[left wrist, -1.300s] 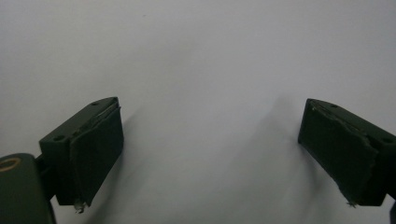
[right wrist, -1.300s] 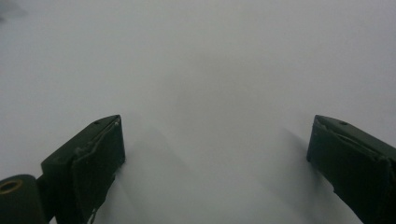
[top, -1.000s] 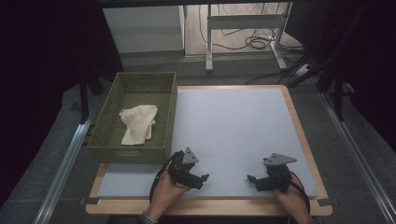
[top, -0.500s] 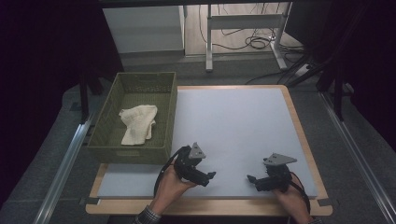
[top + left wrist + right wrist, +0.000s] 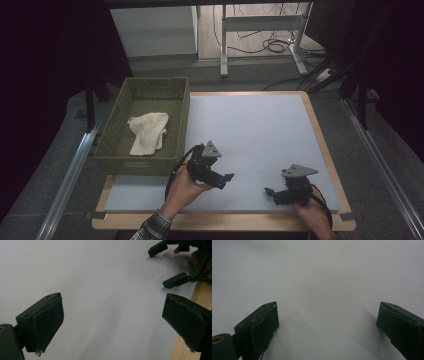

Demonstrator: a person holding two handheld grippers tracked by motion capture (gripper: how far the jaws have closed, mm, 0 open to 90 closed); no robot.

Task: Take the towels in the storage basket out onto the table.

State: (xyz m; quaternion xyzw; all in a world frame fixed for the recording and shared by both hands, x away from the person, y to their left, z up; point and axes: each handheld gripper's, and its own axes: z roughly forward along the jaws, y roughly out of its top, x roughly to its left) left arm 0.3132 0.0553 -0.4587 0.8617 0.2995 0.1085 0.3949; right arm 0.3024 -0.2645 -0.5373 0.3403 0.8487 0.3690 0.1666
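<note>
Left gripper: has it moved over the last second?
Yes. The left gripper has shifted rightward and up the table, away from the green basket's front corner.

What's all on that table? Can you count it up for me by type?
Tongs: 2, the left tongs and the right tongs, both open and empty
Green basket: 1
Cream cloth inside it: 1
Total: 4

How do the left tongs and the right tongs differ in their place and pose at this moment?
The left tongs are raised over the white mat, close to the green basket; the right tongs sit low near the mat's front edge. The left tongs point toward the right ones, and the right tongs point back toward the left. Both are open and hold nothing.
</note>
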